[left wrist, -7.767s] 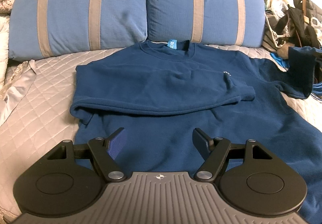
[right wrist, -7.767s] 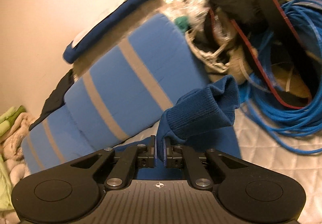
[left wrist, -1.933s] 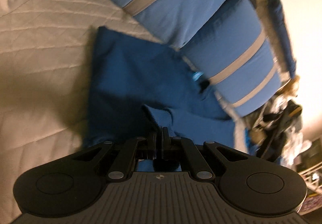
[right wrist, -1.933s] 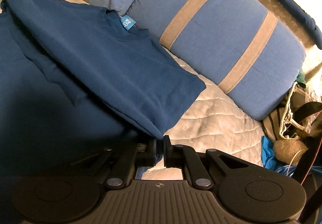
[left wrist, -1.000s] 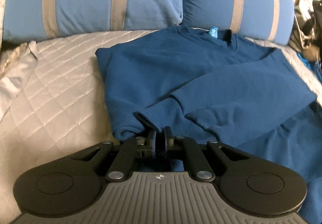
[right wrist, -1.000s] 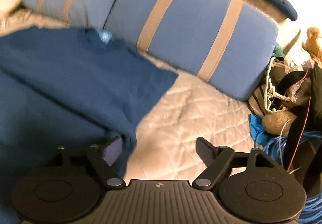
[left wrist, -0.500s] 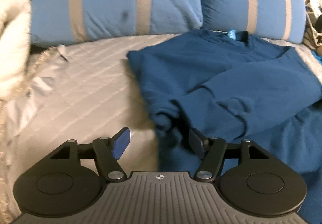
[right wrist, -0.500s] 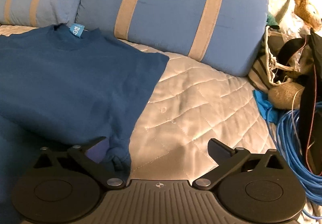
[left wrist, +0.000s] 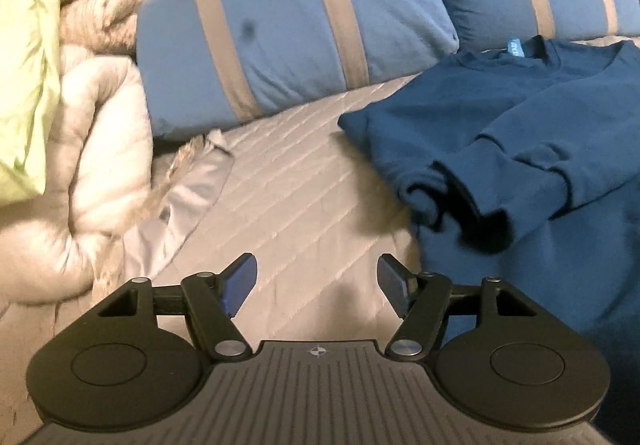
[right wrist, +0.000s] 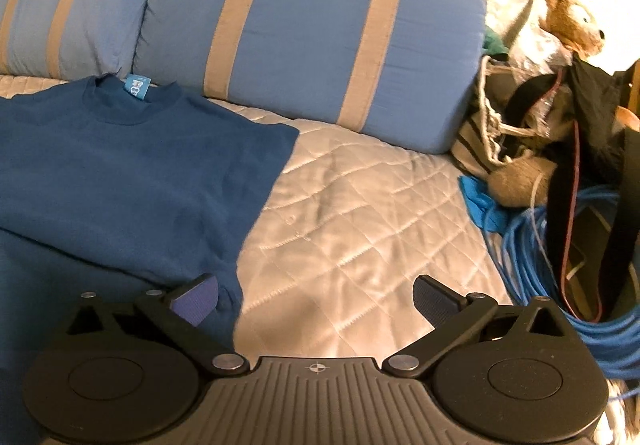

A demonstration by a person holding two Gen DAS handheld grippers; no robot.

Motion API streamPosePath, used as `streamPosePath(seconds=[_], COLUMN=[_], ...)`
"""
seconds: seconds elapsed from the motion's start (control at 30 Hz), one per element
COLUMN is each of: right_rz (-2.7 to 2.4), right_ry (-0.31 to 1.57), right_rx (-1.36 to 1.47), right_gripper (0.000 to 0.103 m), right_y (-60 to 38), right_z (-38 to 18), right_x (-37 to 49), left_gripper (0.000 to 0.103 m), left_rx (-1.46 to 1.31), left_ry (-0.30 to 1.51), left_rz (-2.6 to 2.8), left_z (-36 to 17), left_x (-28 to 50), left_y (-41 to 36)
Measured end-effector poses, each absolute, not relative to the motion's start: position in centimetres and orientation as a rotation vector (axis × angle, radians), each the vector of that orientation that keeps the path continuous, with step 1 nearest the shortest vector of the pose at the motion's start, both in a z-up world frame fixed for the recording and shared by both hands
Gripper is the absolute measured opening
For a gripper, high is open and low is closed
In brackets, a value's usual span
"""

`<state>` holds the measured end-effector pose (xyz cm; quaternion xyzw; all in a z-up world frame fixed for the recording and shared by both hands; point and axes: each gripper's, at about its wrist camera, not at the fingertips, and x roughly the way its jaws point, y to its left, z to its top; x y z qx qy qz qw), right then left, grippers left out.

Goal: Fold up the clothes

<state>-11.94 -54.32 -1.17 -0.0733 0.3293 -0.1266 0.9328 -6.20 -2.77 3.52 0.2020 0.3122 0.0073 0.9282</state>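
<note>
A: Listing item one: dark blue long-sleeved cotton sweatshirt, lying flat on the pale quilted bed cover, collar with its light blue neck label toward the pillows. Sleeves?

B: Both folded across the chest; one ribbed cuff lies bunched at the garment's edge in the left wrist view.

A: Item two, left gripper?

B: Jaws spread wide, nothing between them, over bare bed cover just beside the sweatshirt.

A: Item three, right gripper?

B: Also spread wide and holding nothing; one finger sits at the sweatshirt's folded side edge, touching or not I cannot tell.

A: Surroundings?

B: Two blue pillows with tan stripes, a cream padded duvet, a brown teddy bear, coiled blue cable.
</note>
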Motion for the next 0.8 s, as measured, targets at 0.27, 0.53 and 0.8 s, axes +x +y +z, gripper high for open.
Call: streamPosePath(seconds=[0.27,0.53,0.8], right_rz=[-0.263,-0.231,-0.134], right_ry=[0.666,0.638,0.64], right_rx=[-0.113,-0.102,-0.099], right_gripper=[0.103,0.103,0.103], right_y=[-55.6,-56.1,-56.3], right_z=[0.9,4.2,7.9], right_x=[-16.2,-20.9,-26.0], left_gripper=[0.068,0.068,0.068], left_rx=[0.245,0.056,-0.089], left_ry=[0.726,0.778,0.839], left_rz=[-0.026,-0.135,-0.323], left_z=[5.6,8.4,10.5], left_x=[-7.9,-10.9,-14.6], left_y=[-1.2,0.3,2.6])
